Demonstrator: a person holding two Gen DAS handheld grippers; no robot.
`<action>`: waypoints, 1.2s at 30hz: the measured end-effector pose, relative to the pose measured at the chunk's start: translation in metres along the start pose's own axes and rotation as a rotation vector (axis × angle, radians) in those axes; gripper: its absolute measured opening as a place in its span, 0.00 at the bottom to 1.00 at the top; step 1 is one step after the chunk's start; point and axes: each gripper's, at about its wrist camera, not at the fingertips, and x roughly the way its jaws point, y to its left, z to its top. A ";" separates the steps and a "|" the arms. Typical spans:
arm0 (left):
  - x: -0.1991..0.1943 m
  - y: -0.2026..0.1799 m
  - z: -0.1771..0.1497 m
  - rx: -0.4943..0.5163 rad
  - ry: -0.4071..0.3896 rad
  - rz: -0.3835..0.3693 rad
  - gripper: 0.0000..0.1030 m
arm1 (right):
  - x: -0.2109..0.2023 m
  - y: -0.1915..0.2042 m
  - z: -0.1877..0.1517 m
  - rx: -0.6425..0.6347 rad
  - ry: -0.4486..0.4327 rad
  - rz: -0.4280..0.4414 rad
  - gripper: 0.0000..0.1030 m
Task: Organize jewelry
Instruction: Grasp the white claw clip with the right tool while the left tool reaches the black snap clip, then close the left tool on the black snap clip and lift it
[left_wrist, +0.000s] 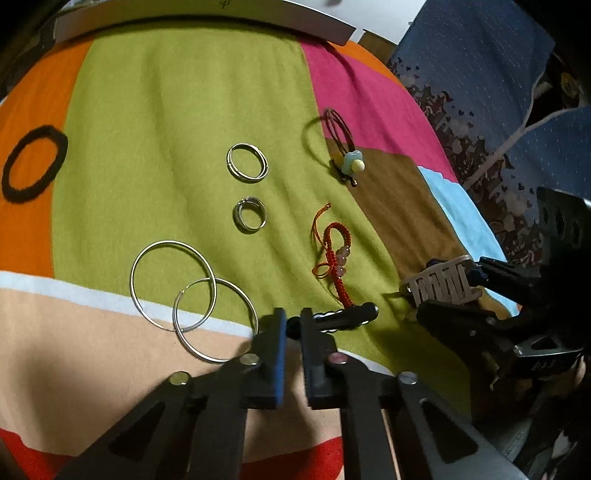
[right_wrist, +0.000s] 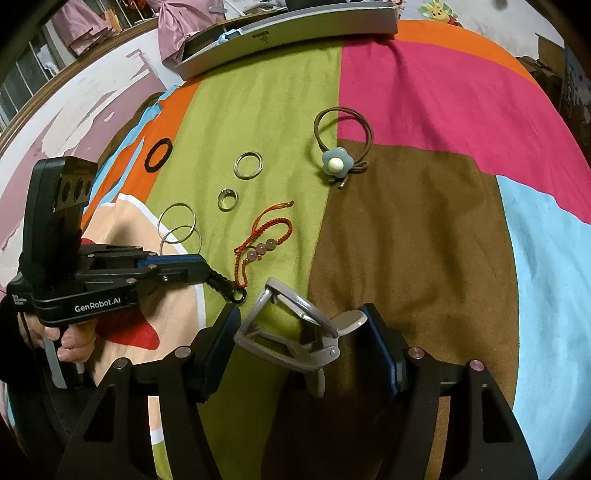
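- The only writing you can read is "GenRobot.AI" in white on the side of your left gripper, seen from the right wrist view; a smaller label at its rear is too small to make out.
- Your left gripper has its fingers nearly together, clamped on one end of a black hair clip; the rest of the clip juts out to the right of the fingertips over the green patch of the blanket.
- Your right gripper has its fingers spread wide around a grey claw clip. You cannot tell whether the pads press on it.
- Only the right view shows your hand wrapped around the left gripper's handle, held level and pointing right.
- Only the left view shows the claw clip's teeth from the side.
- Ahead of the left fingers lie two big overlapping hoops, a small ring and a medium ring.
- Just beyond the black clip lies a red cord bracelet with pale beads; farther off is a brown hair tie with a blue flower.
- Far left sits a black scrunchie.
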 end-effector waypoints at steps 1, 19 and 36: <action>0.000 0.000 0.000 -0.003 0.001 -0.005 0.05 | 0.000 0.000 0.000 -0.001 -0.001 0.000 0.59; -0.003 -0.030 -0.005 0.254 -0.042 0.051 0.34 | -0.011 -0.021 0.001 0.068 -0.044 -0.041 0.59; 0.004 -0.063 -0.015 0.515 -0.010 0.068 0.14 | -0.008 -0.024 0.000 0.099 -0.052 -0.049 0.59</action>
